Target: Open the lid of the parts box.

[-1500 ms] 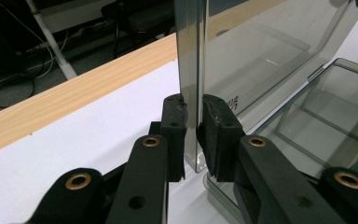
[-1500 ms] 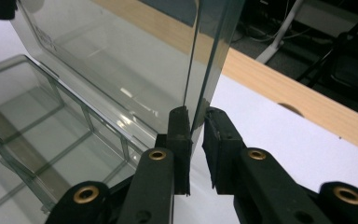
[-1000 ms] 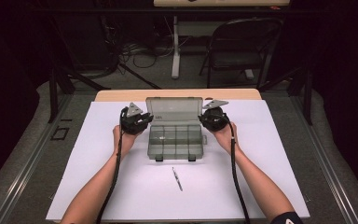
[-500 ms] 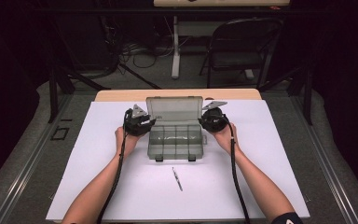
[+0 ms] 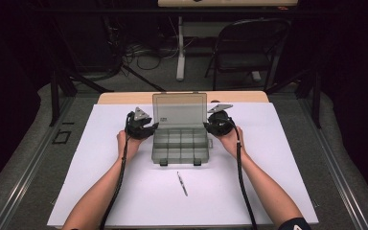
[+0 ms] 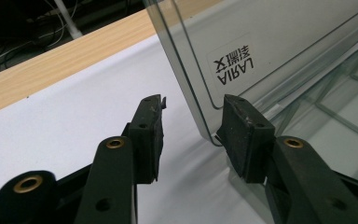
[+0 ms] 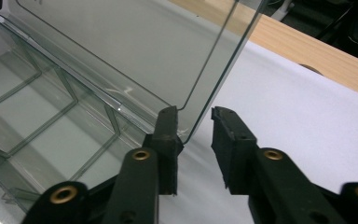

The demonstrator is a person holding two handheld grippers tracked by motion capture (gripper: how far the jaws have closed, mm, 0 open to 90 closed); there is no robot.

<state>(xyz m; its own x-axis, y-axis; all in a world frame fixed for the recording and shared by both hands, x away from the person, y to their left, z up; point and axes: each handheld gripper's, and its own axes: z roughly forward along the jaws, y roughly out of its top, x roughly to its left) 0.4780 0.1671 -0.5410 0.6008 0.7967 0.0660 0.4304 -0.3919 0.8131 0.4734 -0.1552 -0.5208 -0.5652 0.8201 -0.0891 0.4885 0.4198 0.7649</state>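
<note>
From where I stand, the left gripper (image 5: 149,128) sits at the left side of the clear compartment box (image 5: 180,146), right at the lower corner of its raised lid (image 5: 179,110). Its jaws have just been opening: in the left gripper view the lid's edge (image 6: 186,79) runs up between the two pads, with a clear gap to the left-hand pad (image 6: 150,135), while the right-hand pad (image 6: 242,135) sits close against the lid's corner, perhaps just touching. So it is half open and clamps nothing.

The box itself lies in the middle of the white worktop (image 5: 96,163), lid upright at the far side, compartments bare as far as I can see. A pen (image 5: 182,183) lies on the sheet nearer the person, well apart from the box.

The right gripper (image 5: 210,125) mirrors this at the lid's right corner. Its jaws have also just been opening; in the right gripper view the lid's edge (image 7: 219,70) comes down between the pads, the left pad (image 7: 168,140) close by it and the right pad (image 7: 228,144) standing off. It is partly open and grips nothing.

I'd judge the lid has been stood open and both hands are letting go of it.

Against a second ago, the lid stands as it did and both hands are where they were; only the jaws have widened.
</note>
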